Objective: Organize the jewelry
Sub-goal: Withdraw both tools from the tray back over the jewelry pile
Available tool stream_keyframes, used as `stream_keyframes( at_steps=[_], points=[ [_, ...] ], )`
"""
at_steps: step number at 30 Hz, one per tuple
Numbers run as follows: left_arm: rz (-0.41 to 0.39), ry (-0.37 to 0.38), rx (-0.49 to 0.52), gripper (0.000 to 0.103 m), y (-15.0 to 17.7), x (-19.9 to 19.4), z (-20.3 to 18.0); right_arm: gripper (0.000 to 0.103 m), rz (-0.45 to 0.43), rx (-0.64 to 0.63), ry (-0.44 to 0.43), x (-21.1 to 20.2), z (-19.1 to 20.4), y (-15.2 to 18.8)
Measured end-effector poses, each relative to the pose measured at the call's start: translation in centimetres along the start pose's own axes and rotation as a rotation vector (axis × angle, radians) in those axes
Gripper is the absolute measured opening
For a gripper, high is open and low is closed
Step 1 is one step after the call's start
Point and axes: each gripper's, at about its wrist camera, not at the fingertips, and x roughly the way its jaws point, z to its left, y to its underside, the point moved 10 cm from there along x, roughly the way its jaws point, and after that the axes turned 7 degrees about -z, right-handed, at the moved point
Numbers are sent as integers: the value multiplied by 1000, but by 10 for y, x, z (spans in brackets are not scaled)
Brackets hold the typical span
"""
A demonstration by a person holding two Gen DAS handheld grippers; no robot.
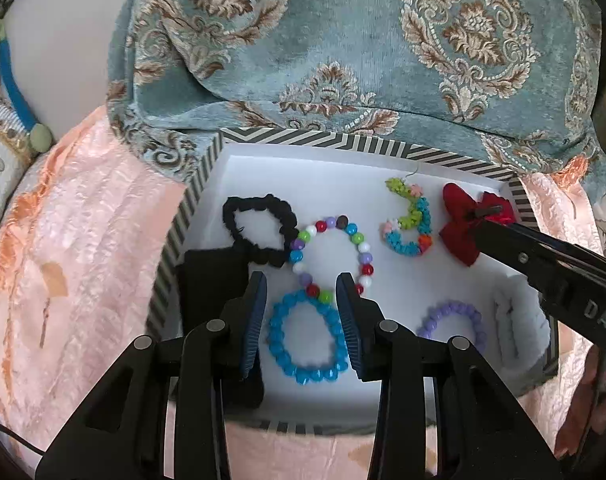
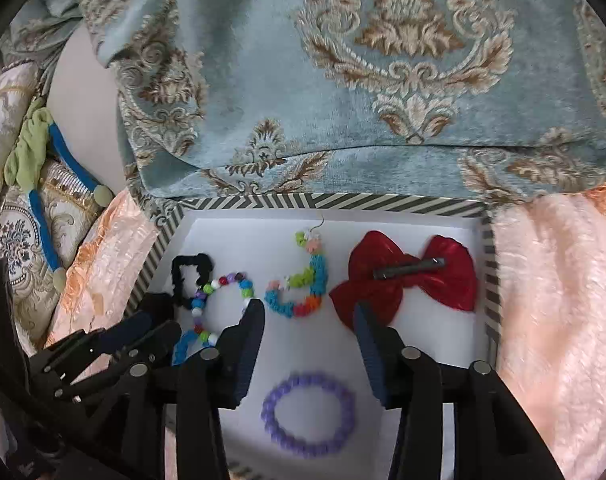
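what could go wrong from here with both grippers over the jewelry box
The left gripper hangs open over the blue bead bracelet, which touches the multicolour bead bracelet; a grab might drag both. The right gripper is open above the purple bracelet, close to the red bow, and could snag it.

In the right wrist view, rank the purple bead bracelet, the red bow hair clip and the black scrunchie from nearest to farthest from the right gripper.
1. Purple bead bracelet: just below the right gripper, between its open fingers.
2. Red bow hair clip: up and right, its lower wing by the right finger.
3. Black scrunchie: far left of the striped box.
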Motion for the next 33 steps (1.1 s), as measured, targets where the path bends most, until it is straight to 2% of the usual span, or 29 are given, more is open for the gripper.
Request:
stream_keyframes(
  at_steps=[7, 14, 18, 27, 33],
  points=[
    [-17, -12, 4, 35, 18, -31, 1, 45, -10, -41, 11, -36, 12, 25],
    [-31, -13, -4, 36, 39, -66, 2, 45, -23, -32, -20, -70, 28, 55],
    [-81, -30, 13, 38, 45, -91, 2, 46, -38, -14, -47, -92, 34, 68],
    [-118, -37, 44, 40, 71, -127, -3, 49, -54, -19, -34, -133, 35, 99],
    [-127, -27, 21, 41, 83, -145, -1, 51, -58, -23, -26, -154, 33, 117]
  ],
)
